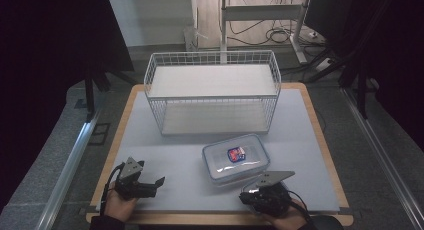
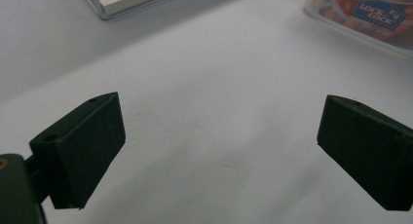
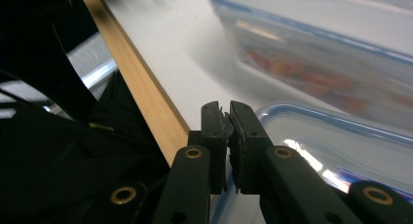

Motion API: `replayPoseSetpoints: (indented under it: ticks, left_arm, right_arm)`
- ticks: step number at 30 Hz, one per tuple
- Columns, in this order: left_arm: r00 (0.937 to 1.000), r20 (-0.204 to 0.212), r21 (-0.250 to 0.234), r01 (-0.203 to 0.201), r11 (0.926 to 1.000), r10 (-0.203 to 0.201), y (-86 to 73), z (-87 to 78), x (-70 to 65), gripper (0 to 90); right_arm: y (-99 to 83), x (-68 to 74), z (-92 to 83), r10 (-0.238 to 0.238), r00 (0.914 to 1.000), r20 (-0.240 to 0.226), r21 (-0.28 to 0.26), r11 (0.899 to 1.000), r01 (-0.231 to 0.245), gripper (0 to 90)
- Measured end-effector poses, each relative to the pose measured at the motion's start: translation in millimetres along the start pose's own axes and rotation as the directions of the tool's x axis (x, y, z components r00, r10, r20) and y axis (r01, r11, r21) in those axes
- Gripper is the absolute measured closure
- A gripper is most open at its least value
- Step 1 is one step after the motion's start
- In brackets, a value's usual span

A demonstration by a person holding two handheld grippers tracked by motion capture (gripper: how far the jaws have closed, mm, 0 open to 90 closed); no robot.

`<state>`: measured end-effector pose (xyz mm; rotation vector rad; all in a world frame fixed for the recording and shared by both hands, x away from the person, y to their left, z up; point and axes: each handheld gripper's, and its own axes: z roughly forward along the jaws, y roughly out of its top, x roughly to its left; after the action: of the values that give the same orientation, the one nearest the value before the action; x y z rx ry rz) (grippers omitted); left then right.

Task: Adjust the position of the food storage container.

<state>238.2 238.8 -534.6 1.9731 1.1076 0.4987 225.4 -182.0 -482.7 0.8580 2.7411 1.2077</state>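
In the high view, a clear plastic container [image 1: 236,161] with a blue-rimmed lid and a small red and blue label lies on the grey desk [image 1: 185,155], a little right of centre in the lower half of the frame. Behind it, in the middle of the frame, stands a white wire basket [image 1: 212,90] with a pale board inside it, well apart from both hands.

The right gripper [image 1: 257,189] sits at the lower right, just beside the container's near edge; whether it touches the rim cannot be told from this view. In the right gripper view its two black jaws stand pressed together at the centre bottom of the frame [image 3: 225,118], with nothing visible between them. Just behind them and to the right lies a blue-rimmed transparent lid, and the container's side [image 3: 321,73] fills the upper right, blurred. The desk's wooden edge runs diagonally at the left.

The left gripper [image 1: 156,184] rests at the lower left of the high view, near the desk's front edge and apart from the container. In the left gripper view its jaws stand wide apart [image 2: 221,151] over bare desk surface, and the container's labelled corner [image 2: 375,12] shows at the upper right.
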Motion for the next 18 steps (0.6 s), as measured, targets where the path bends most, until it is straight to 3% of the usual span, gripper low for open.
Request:
replayPoseSetpoints:
  ticks: [3, 6, 13, 14, 18]
  left_arm:
    - [1.0000, 0.005, 0.001, 0.001, 1.0000, -0.001, 0.0, 0.3, 0.5, 3.3]
    - [0.9999, 0.010, 0.004, -0.001, 1.0000, 0.001, -0.5, 1.3, 0.8, 3.2]
    - [0.9999, 0.013, 0.004, 0.008, 1.0000, -0.008, -1.5, 1.0, 1.3, 3.2]
    - [0.9999, 0.012, 0.004, 0.008, 1.0000, -0.008, -1.5, 0.7, 0.9, 3.1]
    - [0.9999, 0.011, 0.009, 0.004, 1.0000, -0.004, -2.2, 0.1, 0.3, 3.0]
  right_arm:
    - [1.0, 8.4, 7.5, -0.024, 0.9997, -0.004, 0.033, 0.999, 0.024, 85.4]
    - [-1.5, 11.7, 15.4, -0.057, 0.9980, 0.027, 0.086, 0.995, 0.054, 88.5]
    - [-2.5, 7.1, 10.9, -0.053, 0.9975, 0.046, 0.087, 0.995, 0.049, 89.6]
    - [-5.1, 1.1, 6.6, -0.032, 0.9982, 0.051, 0.079, 0.996, 0.028, 89.6]
    - [-9.4, -10.4, -1.6, -0.021, 0.9969, 0.076, 0.072, 0.997, 0.016, 89.7]
